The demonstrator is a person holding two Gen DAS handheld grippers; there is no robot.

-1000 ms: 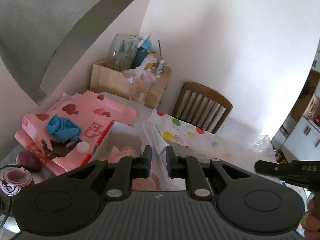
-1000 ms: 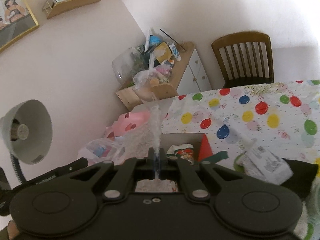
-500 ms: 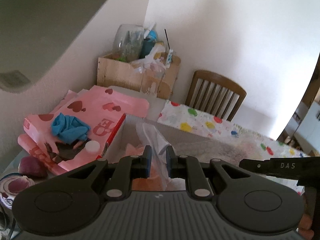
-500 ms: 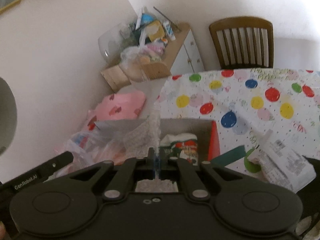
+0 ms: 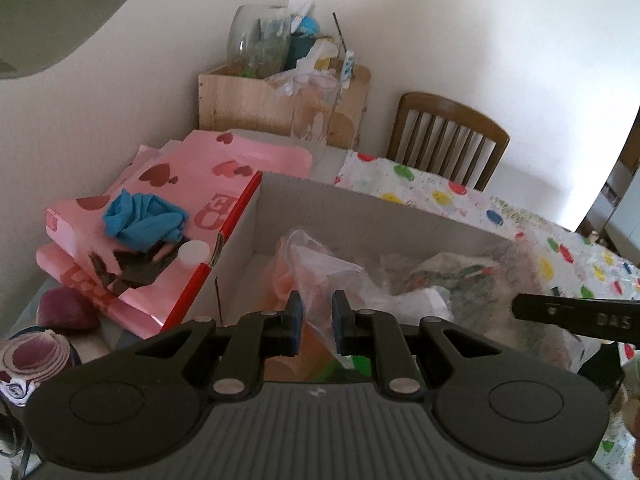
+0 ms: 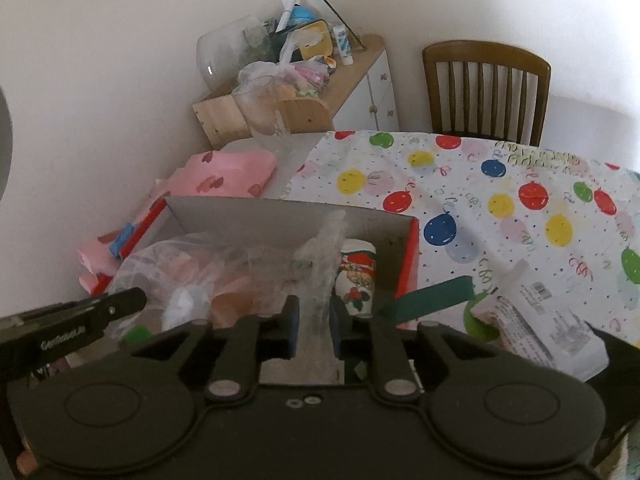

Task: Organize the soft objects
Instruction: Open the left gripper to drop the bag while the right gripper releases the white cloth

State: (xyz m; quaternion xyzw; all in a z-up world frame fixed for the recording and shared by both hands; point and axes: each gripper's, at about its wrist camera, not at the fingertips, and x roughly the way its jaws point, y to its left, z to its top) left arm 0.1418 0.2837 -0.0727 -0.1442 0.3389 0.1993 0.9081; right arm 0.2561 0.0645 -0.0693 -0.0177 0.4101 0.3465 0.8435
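Left wrist cam: one cardboard box (image 5: 360, 208) with two clear plastic bags (image 5: 320, 264) stuffed inside, one blue cloth (image 5: 140, 216) at 9 o'clock on pink paper. The left gripper (image 5: 316, 322) is narrow, a bag fold between its pads. The right gripper (image 6: 314, 328) just eased apart, a bubble-wrap strip (image 6: 320, 280) between its jaws. One chair (image 6: 486, 88) at 1 o'clock.

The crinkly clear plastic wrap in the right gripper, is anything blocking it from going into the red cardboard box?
Nothing visible blocks it. The crinkly clear plastic wrap already hangs over the open red cardboard box, between the right gripper jaws, which have just been opening. Below lie a clear plastic bag and a Christmas-print paper cup.
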